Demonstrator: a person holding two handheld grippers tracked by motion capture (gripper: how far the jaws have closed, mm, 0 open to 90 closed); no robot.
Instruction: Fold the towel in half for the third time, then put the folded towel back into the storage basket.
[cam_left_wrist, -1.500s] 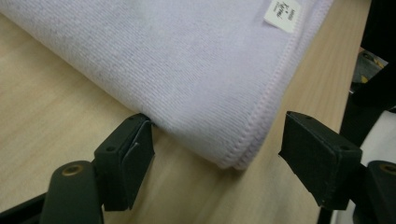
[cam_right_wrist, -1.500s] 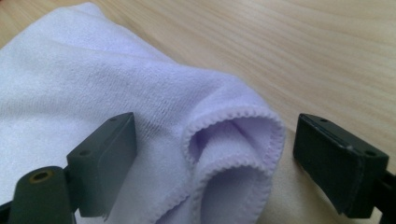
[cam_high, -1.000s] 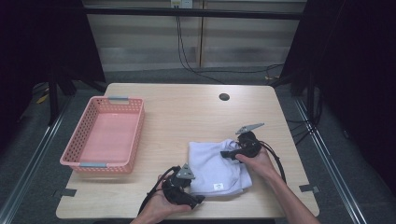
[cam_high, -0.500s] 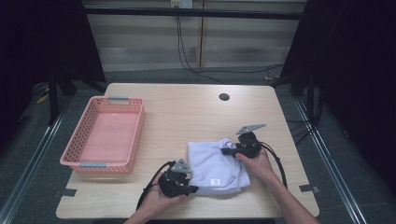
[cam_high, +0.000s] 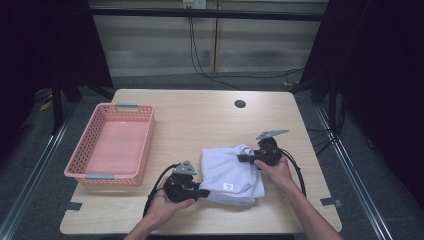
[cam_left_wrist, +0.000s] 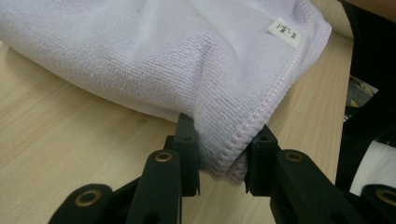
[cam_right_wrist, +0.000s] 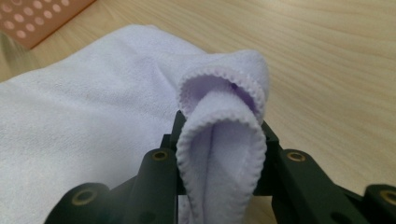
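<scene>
Gripping towel (cam_high: 227, 170) corners w/ both tools – left tool (cam_high: 202, 192), right tool (cam_high: 243, 158) – on table (cam_high: 200, 115)

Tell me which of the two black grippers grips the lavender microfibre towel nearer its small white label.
The left gripper, clamped on the lavender microfibre towel at its front edge beside the white label; the right gripper pinches the far corner.

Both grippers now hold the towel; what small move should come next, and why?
Probably lift both corners together. The left gripper pinches the hemmed near corner of the towel, the right gripper grips a rolled far corner, and the rest lies slack on the table.
</scene>
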